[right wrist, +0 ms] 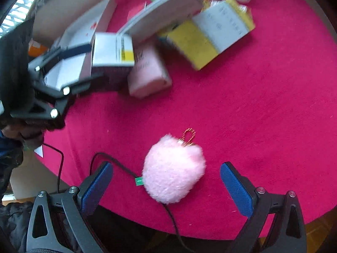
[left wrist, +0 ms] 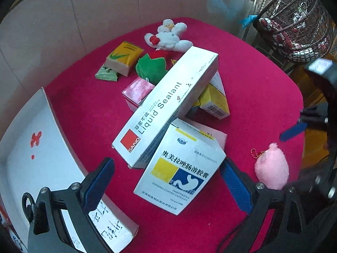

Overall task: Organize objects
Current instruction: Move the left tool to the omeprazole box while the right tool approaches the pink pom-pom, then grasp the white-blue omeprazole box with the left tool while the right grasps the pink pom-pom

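Observation:
My left gripper [left wrist: 166, 181] is open around a white medicine box with a yellow and blue label [left wrist: 179, 166]; the box lies between the blue pads, leaning on a long white Liquid Sealant box [left wrist: 166, 103]. In the right wrist view the left gripper [right wrist: 84, 63] shows at the left with the same box [right wrist: 113, 54] between its fingers. My right gripper [right wrist: 166, 181] is open, with a fluffy pink plush ball [right wrist: 173, 168] on a gold chain lying between its fingers on the red cloth. The ball also shows in the left wrist view [left wrist: 271, 166].
On the red cloth [left wrist: 252, 97] lie a pink box [right wrist: 147, 73], a yellow and white box [right wrist: 212, 35], a yellow box [left wrist: 124, 58], a green packet [left wrist: 106, 73], a green plush [left wrist: 150, 67] and a white plush toy [left wrist: 168, 34]. A white open carton [left wrist: 42, 158] stands at the left. A wire basket [left wrist: 294, 21] stands beyond the table.

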`<state>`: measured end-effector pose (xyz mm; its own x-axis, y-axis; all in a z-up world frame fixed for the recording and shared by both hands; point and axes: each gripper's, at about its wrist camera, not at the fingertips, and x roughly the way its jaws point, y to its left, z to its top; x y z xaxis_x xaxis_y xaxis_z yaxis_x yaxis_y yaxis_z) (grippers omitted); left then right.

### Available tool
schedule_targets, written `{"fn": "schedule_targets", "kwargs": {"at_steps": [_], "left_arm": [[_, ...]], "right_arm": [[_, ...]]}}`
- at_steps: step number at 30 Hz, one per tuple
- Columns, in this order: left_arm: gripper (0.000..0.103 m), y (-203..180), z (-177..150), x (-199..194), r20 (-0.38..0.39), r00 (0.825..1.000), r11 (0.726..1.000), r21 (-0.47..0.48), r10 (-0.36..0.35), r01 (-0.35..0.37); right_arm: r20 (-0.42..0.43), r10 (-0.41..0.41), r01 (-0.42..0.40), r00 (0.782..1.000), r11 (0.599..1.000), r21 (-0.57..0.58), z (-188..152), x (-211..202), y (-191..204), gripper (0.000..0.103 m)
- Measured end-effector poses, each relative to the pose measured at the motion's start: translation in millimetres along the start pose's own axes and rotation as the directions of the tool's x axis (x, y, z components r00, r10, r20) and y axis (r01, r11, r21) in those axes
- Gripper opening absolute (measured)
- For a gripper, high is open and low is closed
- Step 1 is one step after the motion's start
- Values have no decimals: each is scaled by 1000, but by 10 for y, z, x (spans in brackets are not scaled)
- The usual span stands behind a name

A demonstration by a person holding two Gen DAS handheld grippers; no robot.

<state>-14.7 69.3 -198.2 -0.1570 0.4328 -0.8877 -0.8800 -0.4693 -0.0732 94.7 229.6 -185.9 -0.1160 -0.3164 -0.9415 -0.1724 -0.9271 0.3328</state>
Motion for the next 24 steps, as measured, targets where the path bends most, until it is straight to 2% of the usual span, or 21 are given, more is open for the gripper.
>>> {"fn": "schedule_targets", "kwargs": {"at_steps": [2,3,4,8,12,13,14,16,20,24], "left_arm": [[96,-9,16,38,-12,1000,1000,8,6,-6],[94,-15,20,62,-30,999,998,67,-17,19],[93,-22,21,86,-40,999,997,79,-16,19],[86,-29,-13,192,-79,997,995,103,-6,14],[81,-35,-27,194,-73,997,994,111,-3,11],[79,-32,-24,197,-72,997,994,108,-4,12],[77,-27,-21,199,-72,997,995,103,-10,18],[65,-21,-10,198,-68,997,995,89,-36,42],[60,4,4,177,-46,999,998,48,-29,31],[55,35,16,63,-21,1000,999,-39,-6,5]], "right_arm": [[-26,-7,7,1000,1000,11,-42,92,20,101],[-32,-8,8,999,1000,13,-53,124,33,99],[-42,-14,14,999,1000,12,-66,164,46,96],[-70,-69,68,995,998,-17,-106,284,108,87],[-66,-99,97,993,995,-33,-157,302,115,76],[-62,-105,103,993,994,-34,-166,289,102,67],[-57,-108,107,992,994,-34,-175,270,83,62],[-54,-86,85,995,996,-18,-209,229,17,59],[-19,-85,85,996,996,-16,-305,72,-95,56],[51,-100,100,994,995,11,-342,-247,-253,56]]}}
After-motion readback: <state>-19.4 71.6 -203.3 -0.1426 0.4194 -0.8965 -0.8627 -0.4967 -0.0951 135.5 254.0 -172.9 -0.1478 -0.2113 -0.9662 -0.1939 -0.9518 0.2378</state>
